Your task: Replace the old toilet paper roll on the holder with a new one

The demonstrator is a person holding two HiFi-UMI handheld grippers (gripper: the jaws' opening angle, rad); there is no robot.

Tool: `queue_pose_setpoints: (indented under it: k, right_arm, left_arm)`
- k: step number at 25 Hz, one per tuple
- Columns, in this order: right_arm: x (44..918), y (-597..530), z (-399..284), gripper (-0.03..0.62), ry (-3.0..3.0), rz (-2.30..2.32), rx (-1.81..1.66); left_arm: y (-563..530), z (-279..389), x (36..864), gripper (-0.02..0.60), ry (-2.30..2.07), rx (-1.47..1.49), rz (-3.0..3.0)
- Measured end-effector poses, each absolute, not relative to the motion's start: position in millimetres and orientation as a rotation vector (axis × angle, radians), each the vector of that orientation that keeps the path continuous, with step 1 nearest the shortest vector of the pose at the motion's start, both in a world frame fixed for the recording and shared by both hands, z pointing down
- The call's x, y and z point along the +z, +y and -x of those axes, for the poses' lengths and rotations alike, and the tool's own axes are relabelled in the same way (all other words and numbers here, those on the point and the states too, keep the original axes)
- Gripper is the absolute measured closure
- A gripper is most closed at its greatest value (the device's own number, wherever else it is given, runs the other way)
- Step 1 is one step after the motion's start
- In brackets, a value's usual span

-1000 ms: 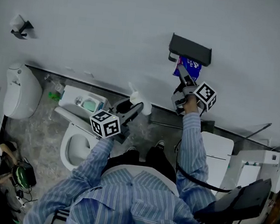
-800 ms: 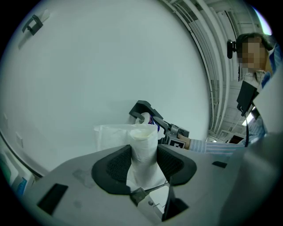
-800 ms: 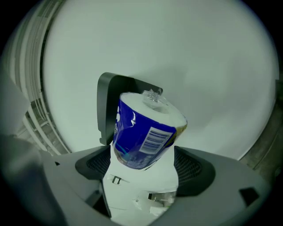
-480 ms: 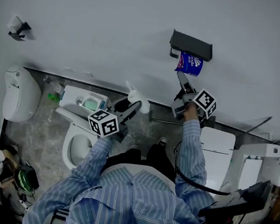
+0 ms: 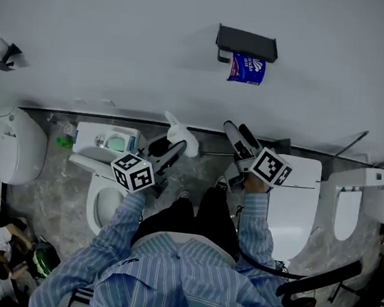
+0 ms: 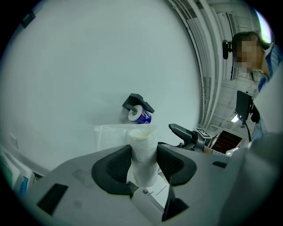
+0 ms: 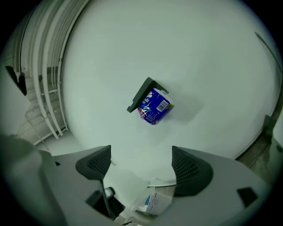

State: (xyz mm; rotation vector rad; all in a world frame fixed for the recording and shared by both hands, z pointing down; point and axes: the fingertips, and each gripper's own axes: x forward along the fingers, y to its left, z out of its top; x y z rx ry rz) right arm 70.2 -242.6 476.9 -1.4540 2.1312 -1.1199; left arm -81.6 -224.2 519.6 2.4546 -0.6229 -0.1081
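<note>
One view, left gripper's (image 6: pixel 143 148), shows pads (image 6: pixel 116 164) squeezing roll (image 6: pixel 142 168).

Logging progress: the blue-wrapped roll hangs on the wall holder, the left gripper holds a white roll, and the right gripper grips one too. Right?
No: the right gripper is empty, jaws apart, as the right gripper view shows. The blue-wrapped roll hangs on the wall holder and the left gripper holds a white roll.
</note>
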Motion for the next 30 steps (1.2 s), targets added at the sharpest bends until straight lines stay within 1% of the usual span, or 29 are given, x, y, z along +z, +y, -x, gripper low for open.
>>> queue_pose_setpoints:
  k: [7,15,20,22,23,25,26,28,30]
  right_arm:
    - [484.8,-179.3,-50.2,0.160,2.198,1.471,-1.138]
    - [493.8,-132.9,-52.2,0.163,2.278,1.544,-1.148]
    - [488.3,-85.1,-51.2,0.185,2.374,1.523,-1.116]
    - [485.4,-60.1,-51.1,0.224,2.401,1.513,-1.098]
    - [483.7,-47.7,-52.9,0.265,2.405,1.513,-1.086]
    - [480.5,-24.2,-59.5,0.413,2.395,1.521,-1.064]
    - [479.3,-13.0,-62.7,0.457,2.389,1.524,-1.058]
    - [478.4,8.2,-66.9,0.496,2.392,1.531,-1.051]
    - [480.4,27.9,-67.2,0.513,2.417,1.541,-1.041]
  left_arm:
    - [-199.7,78.2,527.8,0.400,-0.573,-0.091,-2.448]
    - [-164.7,67.3,510.2,0.400,-0.598,-0.120,-2.466]
    - [-120.2,55.1,499.2,0.400,-0.627,-0.139,-2.471]
    - [-97.0,51.7,495.1,0.400,-0.641,-0.146,-2.469]
    - [-85.2,49.5,493.8,0.400,-0.648,-0.149,-2.468]
    - [-61.5,44.6,491.8,0.400,-0.657,-0.152,-2.465]
    - [-49.3,42.6,491.0,0.400,-0.660,-0.151,-2.464]
    - [-25.3,40.2,490.5,0.399,-0.671,-0.144,-2.465]
    - [-2.2,40.6,491.4,0.400,-0.687,-0.138,-2.464]
